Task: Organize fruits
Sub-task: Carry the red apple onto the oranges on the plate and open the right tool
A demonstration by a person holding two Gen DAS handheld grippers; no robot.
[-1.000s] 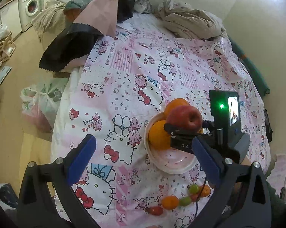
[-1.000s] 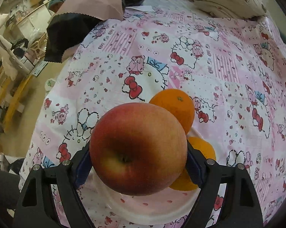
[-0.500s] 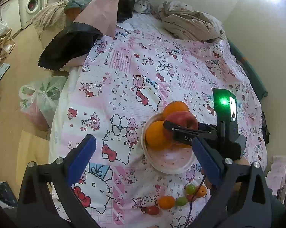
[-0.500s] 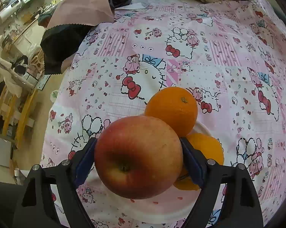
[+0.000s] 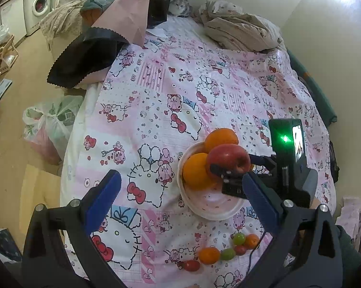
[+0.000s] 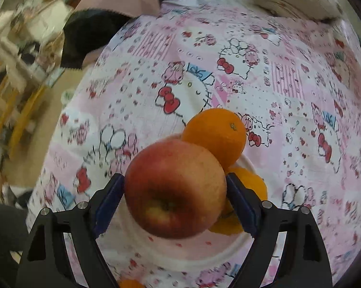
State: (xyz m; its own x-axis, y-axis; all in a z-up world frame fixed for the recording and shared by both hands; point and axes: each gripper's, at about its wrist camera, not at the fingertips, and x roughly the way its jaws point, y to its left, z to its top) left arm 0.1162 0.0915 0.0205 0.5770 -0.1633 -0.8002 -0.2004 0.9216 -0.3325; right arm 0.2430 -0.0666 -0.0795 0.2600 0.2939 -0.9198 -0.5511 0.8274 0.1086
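- Red apple (image 6: 175,189) is clamped between the blue pads (image 6: 109,202) of the right gripper (image 6: 174,199), just above the white bowl (image 5: 211,213).
- Two oranges (image 5: 196,170) sit in the bowl's far half; the apple touches or nearly touches them, and they block that side.
- Left gripper (image 5: 180,196) is spread wide and holds nothing, above the pink patterned bedsheet (image 5: 156,91).
- Small loose fruits (image 5: 218,252) lie in a row on the sheet, near the bowl's near side.
- Crumpled bedding (image 5: 240,31), dark clothing (image 5: 84,57) and a plastic bag (image 5: 48,124) lie well apart from the bowl.
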